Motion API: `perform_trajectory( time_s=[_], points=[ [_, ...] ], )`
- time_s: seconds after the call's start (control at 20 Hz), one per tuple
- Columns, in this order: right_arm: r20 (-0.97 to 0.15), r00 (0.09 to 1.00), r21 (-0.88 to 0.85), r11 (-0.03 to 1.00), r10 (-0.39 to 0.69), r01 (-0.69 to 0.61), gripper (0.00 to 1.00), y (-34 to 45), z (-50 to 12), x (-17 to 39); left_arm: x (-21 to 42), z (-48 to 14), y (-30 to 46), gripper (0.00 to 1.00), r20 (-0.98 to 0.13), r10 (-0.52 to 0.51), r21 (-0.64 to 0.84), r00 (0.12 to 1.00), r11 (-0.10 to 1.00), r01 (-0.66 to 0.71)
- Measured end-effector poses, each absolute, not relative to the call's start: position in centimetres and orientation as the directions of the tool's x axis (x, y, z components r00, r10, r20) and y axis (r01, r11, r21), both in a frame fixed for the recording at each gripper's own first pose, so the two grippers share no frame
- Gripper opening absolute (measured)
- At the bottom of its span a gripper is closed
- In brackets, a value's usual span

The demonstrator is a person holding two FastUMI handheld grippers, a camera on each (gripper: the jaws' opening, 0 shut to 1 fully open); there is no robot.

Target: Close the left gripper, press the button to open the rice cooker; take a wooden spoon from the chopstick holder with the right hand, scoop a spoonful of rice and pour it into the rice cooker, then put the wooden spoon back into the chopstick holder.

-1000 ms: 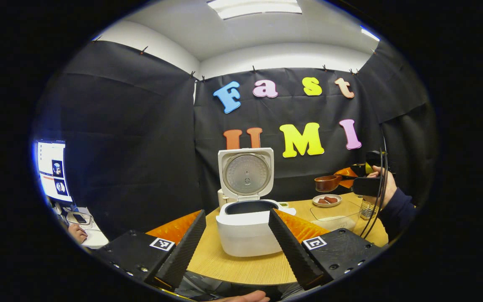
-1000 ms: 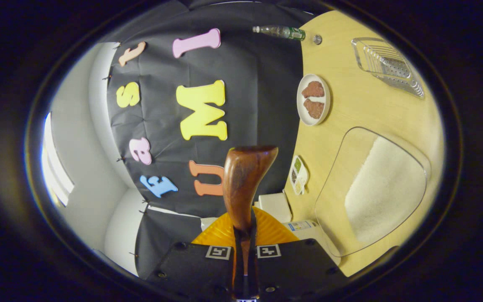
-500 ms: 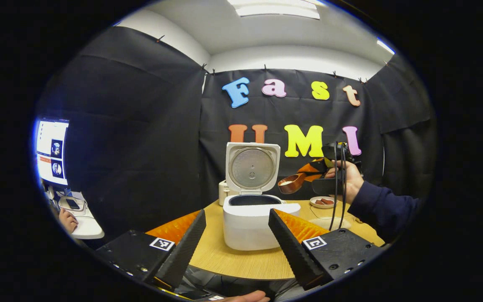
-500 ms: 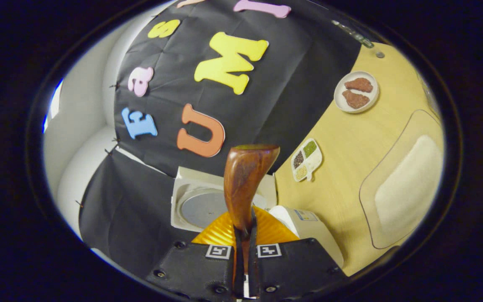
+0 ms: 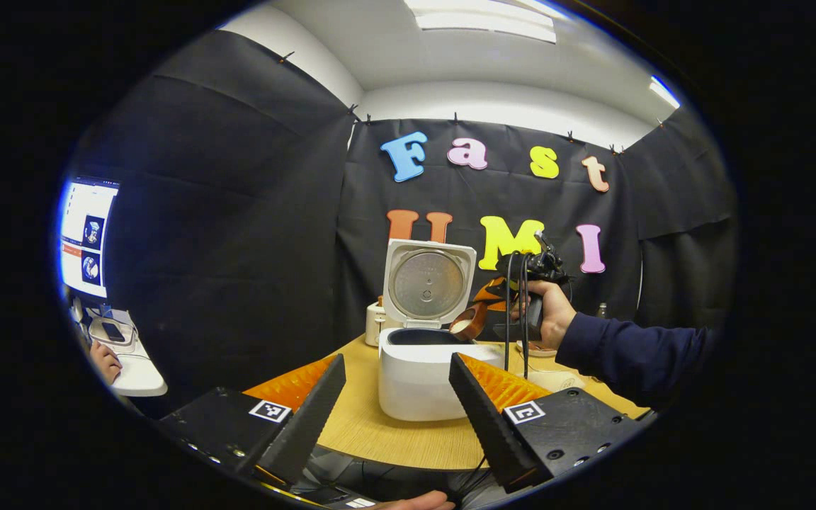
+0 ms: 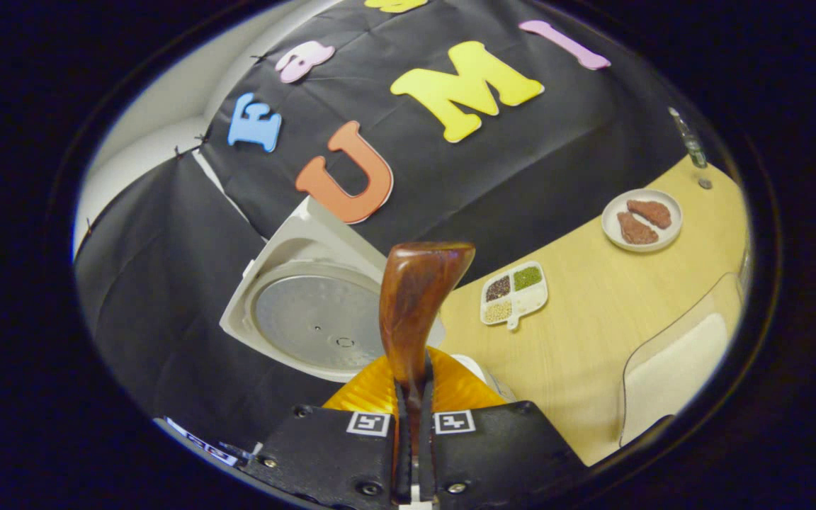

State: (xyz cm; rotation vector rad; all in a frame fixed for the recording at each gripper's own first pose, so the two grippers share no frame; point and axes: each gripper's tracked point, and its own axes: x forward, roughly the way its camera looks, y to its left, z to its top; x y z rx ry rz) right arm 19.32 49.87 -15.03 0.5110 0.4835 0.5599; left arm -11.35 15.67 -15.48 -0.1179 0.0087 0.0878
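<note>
Jaws of the right gripper [image 6: 414, 397] clamp the wooden spoon [image 6: 414, 304], tilting its bowl over the open rice cooker [image 5: 418, 368] so rice falls inside; the left gripper [image 5: 394, 411] waits wide apart, empty, above the worktop [image 5: 380, 432].

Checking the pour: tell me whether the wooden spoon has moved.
Yes. In the left gripper view the wooden spoon has come leftward from above the table to the rice cooker rim.

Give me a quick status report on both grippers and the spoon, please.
Left gripper open, idle. Right gripper shut on wooden spoon, bowl tipped over open rice cooker. Nothing in the way.
</note>
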Motion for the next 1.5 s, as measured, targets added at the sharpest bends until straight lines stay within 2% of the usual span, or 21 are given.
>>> perform_trajectory(
  time_s=[0.2,0.55,0.8,0.95,1.0,1.05,1.2,1.5],
  points=[
    [-0.267,0.738,0.468,0.753,0.619,-0.462,0.1,51.8,-14.5,17.9,-11.5,-15.9,15.6,0.94,-0.021,0.087,-0.112,0.996,0.99,-0.089],
    [-0.203,0.795,0.186,0.82,0.571,-0.542,0.1,53.8,-13.1,17.7,-11.9,-16.3,16.3,0.94,-0.019,0.107,-0.113,0.994,0.988,-0.108],
    [-0.157,0.84,0.012,0.851,0.52,-0.525,0.1,53.4,-12.7,17.9,-11.7,-16.4,15.5,0.94,-0.03,0.083,-0.112,0.996,0.99,-0.085],
    [-0.105,0.831,-0.116,0.823,0.546,-0.556,0.09,54.3,-12.1,16.7,-11.7,-16.7,15.2,0.94,-0.037,0.076,-0.095,0.996,0.992,-0.08],
    [-0.075,0.828,-0.157,0.814,0.555,-0.56,0.12,54.5,-11.6,16.1,-11.7,-16.6,15.2,0.94,-0.04,0.075,-0.092,0.996,0.993,-0.079],
    [-0.043,0.828,-0.218,0.803,0.559,-0.554,0.1,54.6,-11.0,15.5,-11.7,-16.7,15.2,0.94,-0.041,0.075,-0.092,0.996,0.993,-0.079],
    [0.02,0.834,-0.393,0.771,0.552,-0.501,0.09,54.4,-10.1,14.2,-12.0,-16.7,15.0,0.94,-0.053,0.072,-0.094,0.996,0.993,-0.076],
    [0.039,0.848,-0.422,0.778,0.529,-0.466,0.09,53.2,-8.6,12.7,-12.8,-15.4,14.8,0.94,-0.034,0.08,-0.089,0.996,0.993,-0.082]
  ],
)
